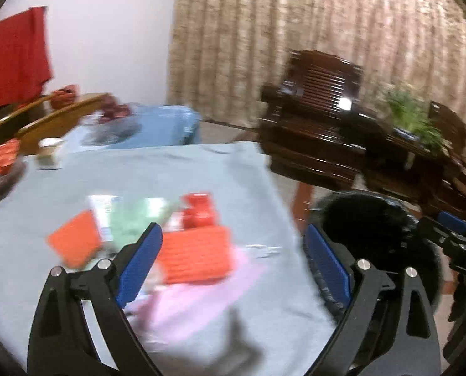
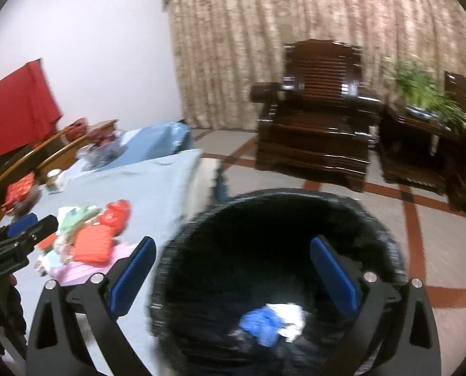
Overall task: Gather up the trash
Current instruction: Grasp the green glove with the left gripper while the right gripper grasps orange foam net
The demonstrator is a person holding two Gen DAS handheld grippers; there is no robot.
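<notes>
Both grippers empty over worktop and bin

The left gripper, jaws apart, hangs above orange and pink wrappers on the blue-clothed worktop. The right gripper, jaws apart, hangs over the black trash bin, where blue and white scraps lie.

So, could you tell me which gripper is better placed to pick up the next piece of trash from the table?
Left. The left gripper is open over the wrapper pile on the table, while the right gripper is open over the black bin, away from it.
</notes>
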